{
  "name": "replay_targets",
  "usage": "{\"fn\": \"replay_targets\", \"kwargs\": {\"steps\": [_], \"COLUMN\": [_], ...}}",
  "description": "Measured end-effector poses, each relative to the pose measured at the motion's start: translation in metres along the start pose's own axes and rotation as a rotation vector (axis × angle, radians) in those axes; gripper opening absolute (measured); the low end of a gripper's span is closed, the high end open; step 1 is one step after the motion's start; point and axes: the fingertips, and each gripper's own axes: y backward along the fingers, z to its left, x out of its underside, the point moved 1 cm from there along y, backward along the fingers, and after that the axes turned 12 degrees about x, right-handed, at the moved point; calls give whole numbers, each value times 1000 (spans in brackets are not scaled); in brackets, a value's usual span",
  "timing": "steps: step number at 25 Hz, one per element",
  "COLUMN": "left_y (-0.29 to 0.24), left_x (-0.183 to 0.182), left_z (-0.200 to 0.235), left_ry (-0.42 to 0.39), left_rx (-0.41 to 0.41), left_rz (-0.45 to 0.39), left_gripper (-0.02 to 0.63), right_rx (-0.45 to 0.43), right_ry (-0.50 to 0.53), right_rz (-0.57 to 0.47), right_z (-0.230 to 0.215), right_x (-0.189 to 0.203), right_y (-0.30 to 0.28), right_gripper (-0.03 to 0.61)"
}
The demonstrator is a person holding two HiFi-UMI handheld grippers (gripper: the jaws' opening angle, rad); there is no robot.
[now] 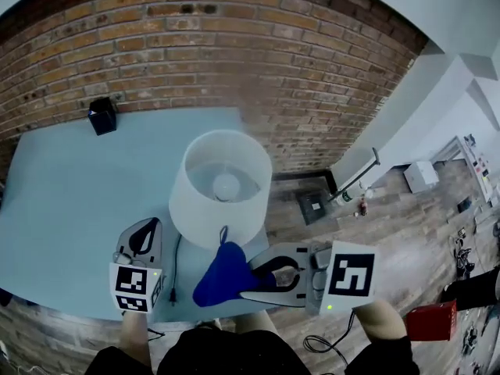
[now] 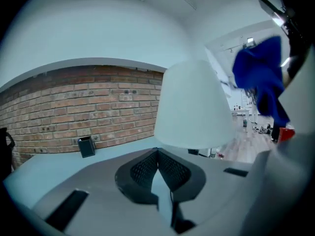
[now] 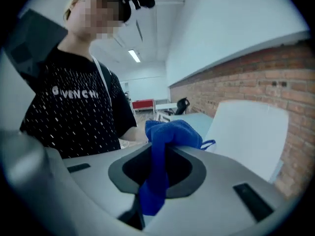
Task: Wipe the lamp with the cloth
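A lamp with a white drum shade (image 1: 221, 186) stands on the pale blue table (image 1: 70, 178), near its right end. My right gripper (image 1: 254, 276) is shut on a blue cloth (image 1: 225, 278), just in front of the shade's near side. Whether the cloth touches the shade I cannot tell. In the right gripper view the cloth (image 3: 165, 141) bunches out of the gripper (image 3: 160, 149), with the shade (image 3: 251, 136) to its right. My left gripper (image 1: 144, 239) is shut and empty, left of the lamp. In its own view, that gripper (image 2: 157, 151) points at the shade (image 2: 194, 107), with the cloth (image 2: 261, 77) beyond.
A small black box (image 1: 102, 116) sits at the table's back left by the brick wall (image 1: 234, 45). The lamp's black cord (image 1: 173, 272) runs to the front edge. A red box (image 1: 430, 319) and clutter lie on the wooden floor at right. The person's black shirt (image 3: 78, 112) fills the right gripper view's left.
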Motion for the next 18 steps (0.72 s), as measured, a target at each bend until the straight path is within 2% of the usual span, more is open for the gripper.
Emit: {"fn": "replay_targets", "kwargs": {"steps": [2,4,6,7,9,12,15,18], "left_y": [3,8,13,16,24,36,46,51], "left_x": [12,23,30,32,34,36,41,47], "left_z": [-7,-13,-17,-18,-17,-11,-6,-5], "left_ry": [9,22,31,36,46,55,71,86], "left_rx": [-5,-9,-11,-16,-33,-75,-117,-134], "left_rz": [11,26,40,46,48,50,53,65], "left_gripper": [9,8,9,8,9,9,9,9], "right_rx": [69,188,365,471,678,907,1090,1210], "right_ry": [-61,-116,-191,-184,-93,-7,66,194], "right_rz": [23,-32,-110,-146,-198,-263,-276,-234], "right_z": [10,6,-16,-30,-58,-90,-112,-128], "right_x": [51,90,112,117,115,103,97,99], "right_y": [-42,-83,-111,-119,-129,-130,-130,-138], "right_gripper": [61,61,61,61,61,61,61,61]}}
